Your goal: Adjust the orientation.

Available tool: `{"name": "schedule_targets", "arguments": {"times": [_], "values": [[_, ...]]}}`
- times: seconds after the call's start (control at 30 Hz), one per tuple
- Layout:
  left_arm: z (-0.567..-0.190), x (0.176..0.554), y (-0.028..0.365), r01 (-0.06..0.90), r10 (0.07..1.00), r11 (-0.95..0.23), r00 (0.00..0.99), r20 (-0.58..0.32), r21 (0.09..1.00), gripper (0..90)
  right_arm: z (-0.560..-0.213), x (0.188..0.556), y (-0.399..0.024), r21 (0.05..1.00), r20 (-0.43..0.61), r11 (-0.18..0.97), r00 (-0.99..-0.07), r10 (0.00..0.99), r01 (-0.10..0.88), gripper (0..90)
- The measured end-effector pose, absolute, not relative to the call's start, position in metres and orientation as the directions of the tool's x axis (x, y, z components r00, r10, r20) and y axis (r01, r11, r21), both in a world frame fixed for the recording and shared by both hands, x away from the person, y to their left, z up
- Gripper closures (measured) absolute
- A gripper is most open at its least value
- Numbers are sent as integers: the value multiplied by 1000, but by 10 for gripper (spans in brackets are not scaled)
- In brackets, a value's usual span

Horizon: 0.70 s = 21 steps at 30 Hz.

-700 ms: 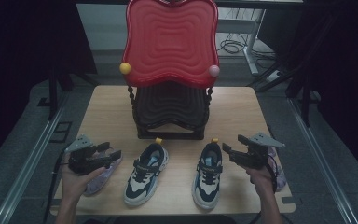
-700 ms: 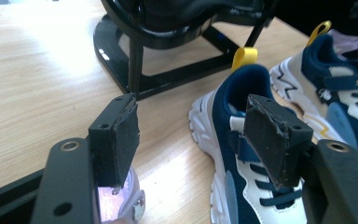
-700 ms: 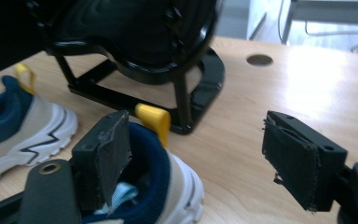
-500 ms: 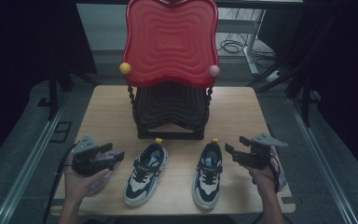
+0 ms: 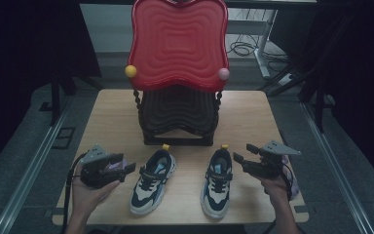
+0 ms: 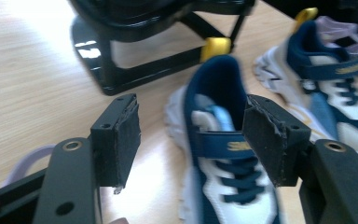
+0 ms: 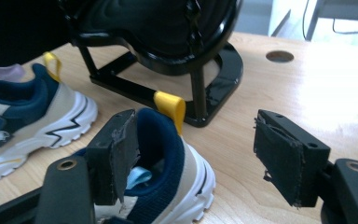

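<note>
Two navy, white and cream sneakers stand side by side near the table's front edge, toes towards the person. The left sneaker (image 5: 152, 183) (image 6: 223, 158) lies just right of my left gripper (image 5: 128, 169) (image 6: 191, 126), whose open jaws frame its heel with nothing touched. My right gripper (image 5: 238, 158) (image 7: 196, 144) is open too, just right of the right sneaker (image 5: 217, 183) (image 7: 168, 154), whose heel with the yellow pull tab shows low between the jaws. Each gripper view also shows the other sneaker (image 6: 326, 88) (image 7: 32, 112) farther off.
A red wavy-backed chair-like piece (image 5: 177, 44) on a black frame (image 5: 177, 122) (image 6: 135, 56) (image 7: 177, 51) stands mid-table right behind the sneakers. Lavender objects lie under each hand (image 5: 111, 167) (image 5: 290, 178). The wooden table (image 5: 112, 122) has a round hole (image 7: 279, 56).
My left gripper has shifted a little to the right, closer to the left sneaker. The right gripper has hardly moved.
</note>
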<state>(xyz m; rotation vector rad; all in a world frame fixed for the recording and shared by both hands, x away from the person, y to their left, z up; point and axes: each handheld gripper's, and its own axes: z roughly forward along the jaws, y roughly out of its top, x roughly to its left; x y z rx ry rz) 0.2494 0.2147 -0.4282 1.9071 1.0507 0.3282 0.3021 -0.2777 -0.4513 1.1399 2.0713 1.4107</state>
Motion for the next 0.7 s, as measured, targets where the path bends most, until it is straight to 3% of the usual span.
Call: {"name": "schedule_targets", "arguments": {"times": [0.23, 0.53, 0.7], "values": [[-421, 252, 218, 532, 772, -208, 604, -196, 821, 427, -449, 298, -281, 897, 117, 167, -586, 802, 409, 309], [-426, 245, 239, 568, 803, -183, 557, -212, 802, 751, -453, 295, -271, 888, 94, 200, -590, 802, 413, 310], [-431, 239, 252, 601, 823, -180, 526, -216, 779, 852, -454, 297, -267, 886, 86, 210, -590, 803, 414, 311]]}}
